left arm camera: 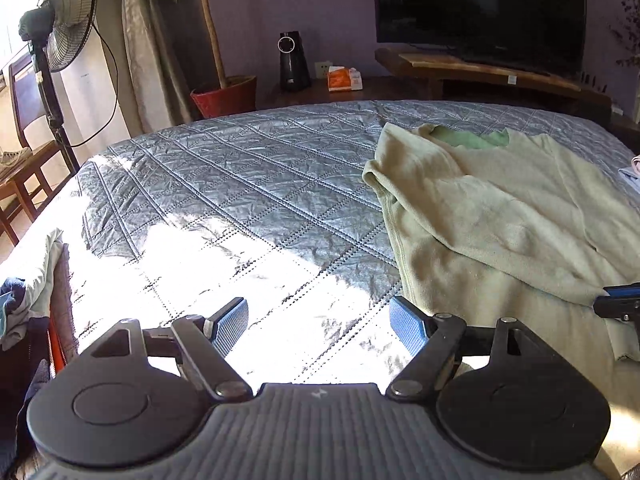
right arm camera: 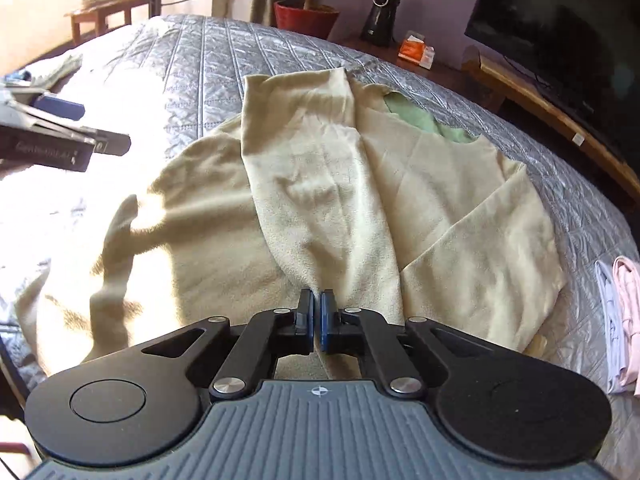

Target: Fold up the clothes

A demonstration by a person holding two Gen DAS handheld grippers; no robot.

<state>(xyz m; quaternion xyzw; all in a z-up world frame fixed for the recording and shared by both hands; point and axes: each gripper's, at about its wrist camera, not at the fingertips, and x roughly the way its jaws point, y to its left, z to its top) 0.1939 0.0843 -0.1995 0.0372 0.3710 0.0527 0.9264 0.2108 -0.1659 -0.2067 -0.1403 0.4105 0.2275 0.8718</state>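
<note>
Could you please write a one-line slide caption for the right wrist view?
Right gripper shut at the near edge of a pale yellow-green top spread on a quilted grey bedspread.

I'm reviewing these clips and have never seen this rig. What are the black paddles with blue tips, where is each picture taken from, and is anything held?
Each picture comes from a camera on a handheld gripper, looking along its two fingers. The left gripper is open over the quilted bedspread, holding nothing. The right gripper is shut at the near edge of the pale yellow-green garment spread on the bed; whether cloth is pinched I cannot tell. Pink and white clothes lie at the right.
</note>
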